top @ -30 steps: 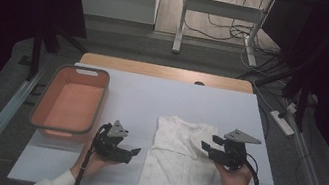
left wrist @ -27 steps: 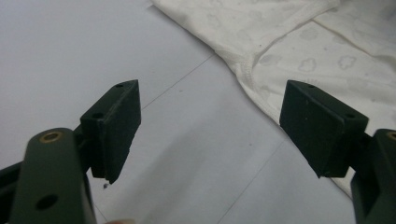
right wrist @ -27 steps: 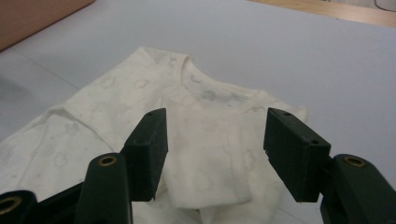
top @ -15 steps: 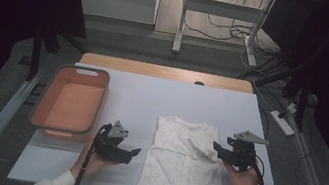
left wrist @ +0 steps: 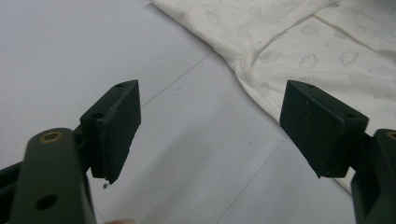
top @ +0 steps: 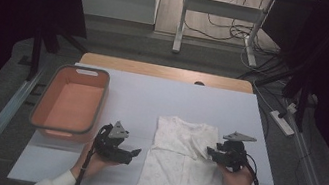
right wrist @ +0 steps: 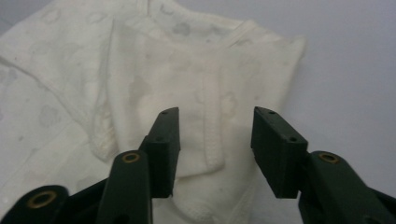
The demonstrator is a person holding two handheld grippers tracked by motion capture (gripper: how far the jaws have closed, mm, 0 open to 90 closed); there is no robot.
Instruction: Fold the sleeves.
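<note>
- High view had the white garment [top: 179, 176] lying flat on the white table [top: 151, 100], near the front edge and a bit right of the middle, with its right sleeve folded in over the body.
- Left gripper [top: 134, 154] sat just off the garment's left edge, over bare table, held in the person's left hand [top: 95, 161]. In the left gripper view its jaws were spread wide with nothing between them, just table, and the garment's [left wrist: 289, 42] hem ran past the far jaw.
- Right gripper [top: 210, 153] was at the garment's right side, over that folded sleeve, held in the right hand [top: 236, 180].
- Right gripper view showed the jaws parted, straddling the sleeve's [right wrist: 210, 116] stitched edge. Not pinching it though; whether the tips touched the cloth, I couldn't tell.
- An orange basket [top: 69, 102] stood on the left part of the table, well apart from the garment, just behind the left gripper.
</note>
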